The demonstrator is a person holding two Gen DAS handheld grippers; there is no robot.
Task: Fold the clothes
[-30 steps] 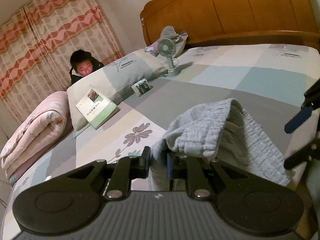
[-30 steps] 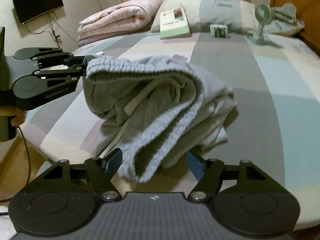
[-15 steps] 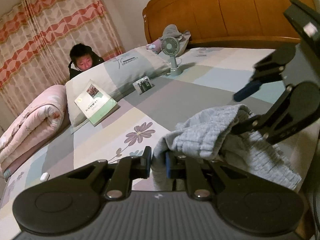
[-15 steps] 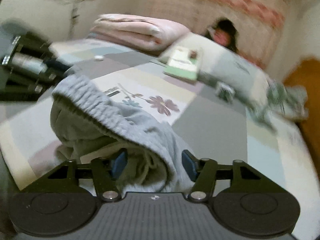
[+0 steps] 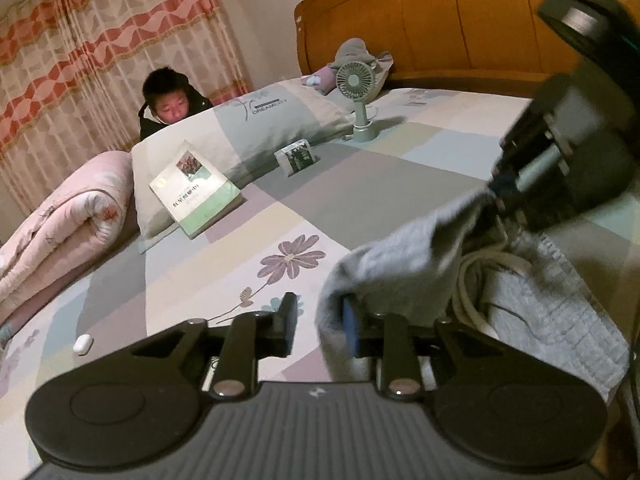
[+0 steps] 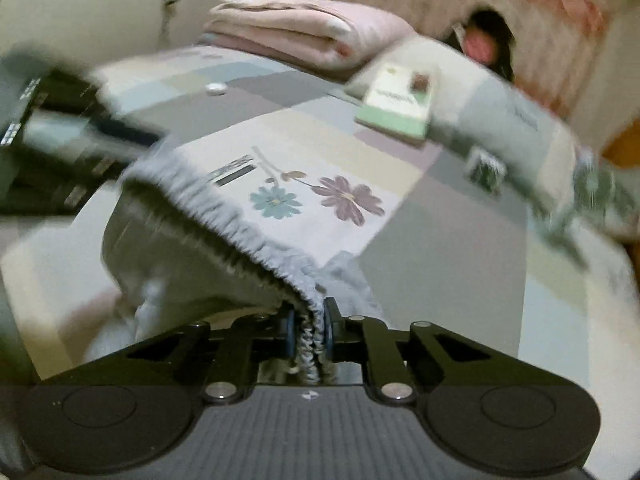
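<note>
Bed: patchwork sheet (image 5: 280, 208) with printed flowers fills both views; wooden headboard (image 5: 440, 28) at 1 o'clock in the left wrist view
Pillow (image 5: 256, 128): at 11 o'clock in the left wrist view, with a green-and-white book (image 5: 196, 190) leaning on its near face and a small photo card (image 5: 298, 157) propped just beside it
Desk fan (image 5: 357, 96): stands upright at 12 o'clock, beside the pillow's far end
Rolled pink quilt (image 5: 56, 232): at 9 o'clock, along the bed's edge
Small white object (image 5: 83, 345): on the sheet at 8 o'clock, apart from everything else
Person (image 5: 170, 102): behind the pillow, in front of the striped curtain (image 5: 92, 48)
Grey sweatpants (image 5: 420, 256): on the near part of the bed at 4 o'clock in the left wrist view, bunched, a pale drawstring (image 5: 476, 276) showing inside; nothing lies on them
Left gripper (image 5: 318, 326): points down toward the bed; jaws have just been opening and stand partly apart, the cloth's edge lying against the right pad only, so not pinched
Right gripper (image 6: 308, 328): angled down, rolled; jaws have just been closing and are nearly together, pinching the ribbed elastic waistband (image 6: 224, 216), which runs away toward 10 o'clock in its blurred view
Between the two: in the left wrist view the right gripper's body at 2 o'clock hides part of the bed
</note>
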